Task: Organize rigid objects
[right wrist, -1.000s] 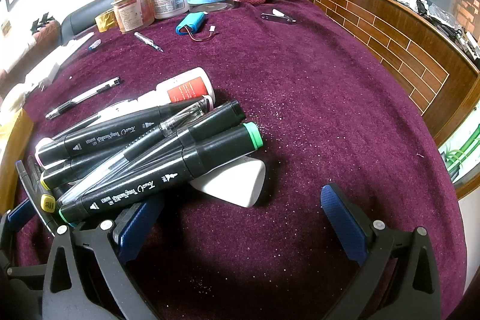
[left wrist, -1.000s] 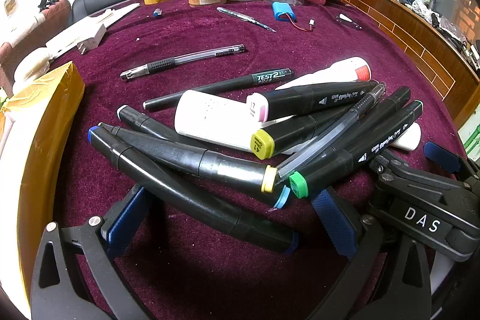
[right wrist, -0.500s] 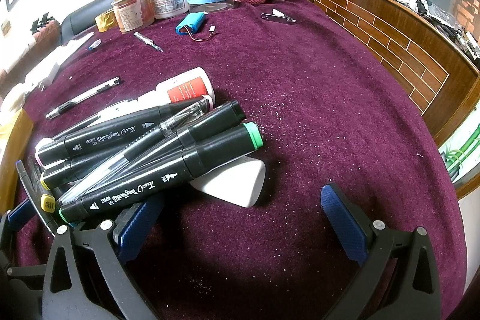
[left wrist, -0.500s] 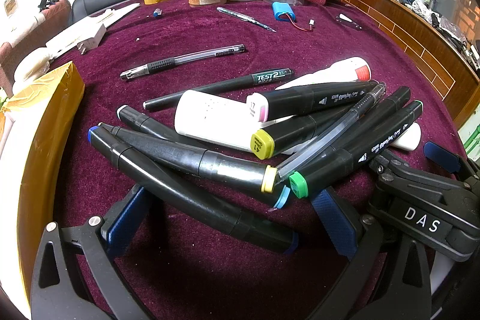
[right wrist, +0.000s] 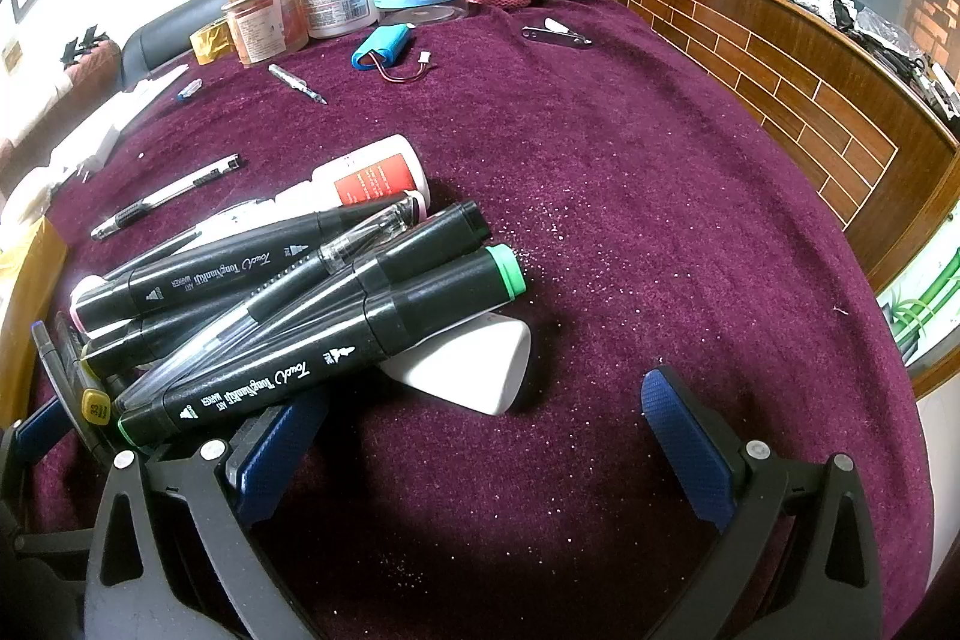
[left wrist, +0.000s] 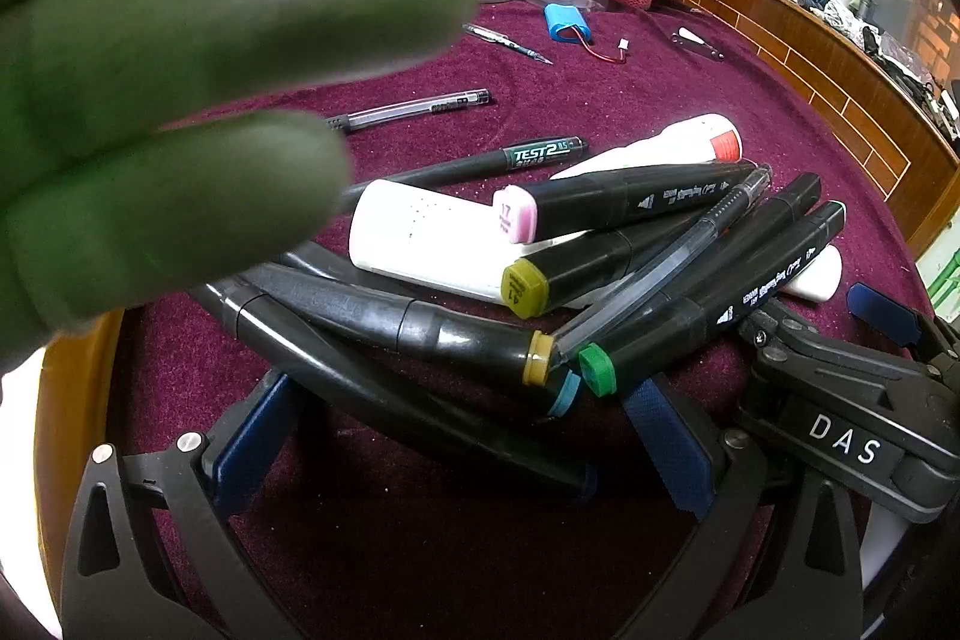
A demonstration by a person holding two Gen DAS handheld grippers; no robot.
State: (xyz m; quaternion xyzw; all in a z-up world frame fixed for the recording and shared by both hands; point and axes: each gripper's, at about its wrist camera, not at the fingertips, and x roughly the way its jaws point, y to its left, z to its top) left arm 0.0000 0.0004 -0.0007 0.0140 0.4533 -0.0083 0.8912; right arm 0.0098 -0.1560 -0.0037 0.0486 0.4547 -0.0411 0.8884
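Pile of markers and pens between two spread claws on the purple bench.

Nearest, the left claw (left wrist: 462, 436) and right claw (right wrist: 486, 436) both gape, holding nothing. Just beyond lies the marker heap (right wrist: 288, 316): at least five black markers, one clear pen, two white bottles. Farther off, two loose pens, one blue battery pack (right wrist: 381, 45), then jars. Blurred gloved fingers (left wrist: 180, 112) cover the left view's upper left.

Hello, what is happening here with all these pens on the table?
A person holds two claws over a heap of black art markers and pens on a purple cloth. Both the left claw and the right claw are open and grip nothing. Blurred fingers cover part of the left camera. The sorting has not visibly begun.
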